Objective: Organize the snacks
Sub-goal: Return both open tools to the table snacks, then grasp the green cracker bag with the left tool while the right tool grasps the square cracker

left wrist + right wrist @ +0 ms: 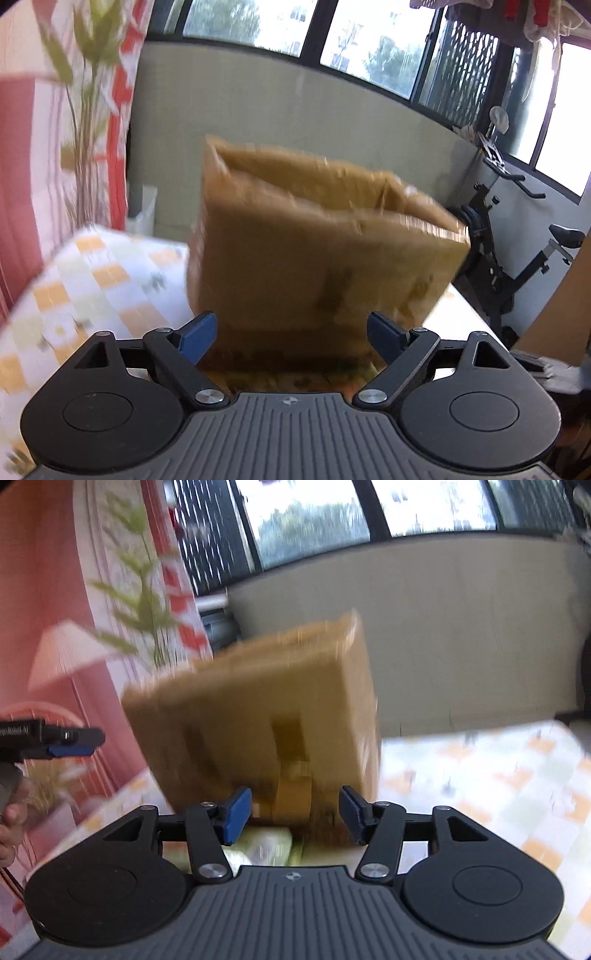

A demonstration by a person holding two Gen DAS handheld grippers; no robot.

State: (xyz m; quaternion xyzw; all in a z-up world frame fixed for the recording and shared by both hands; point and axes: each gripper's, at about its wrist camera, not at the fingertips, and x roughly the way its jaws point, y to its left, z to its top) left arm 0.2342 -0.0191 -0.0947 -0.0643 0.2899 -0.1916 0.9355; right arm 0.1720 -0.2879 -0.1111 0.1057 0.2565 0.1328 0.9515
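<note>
Left wrist view: my left claw (291,334) stands wide apart, its blue pads (197,334) clear of everything, with nothing between them. Directly ahead a brown cardboard box (317,236) stands on the bench (92,280), which is covered by a checked cloth of orange, pale green and white. The box top is open, flaps raised; motion blur hides its contents. An exercise bike (517,258) stands at right, below the windows (258,22).

Right wrist view: my right claw (295,816) is about half apart and grips nothing. The same box (258,716) fills the centre, just beyond the pads (236,818). Pale green packets (266,843), blurred, lie on the bench (480,775) at the foot of the box, near the claw. My left claw (74,742) enters at the left edge, beside a plant (144,602).
</note>
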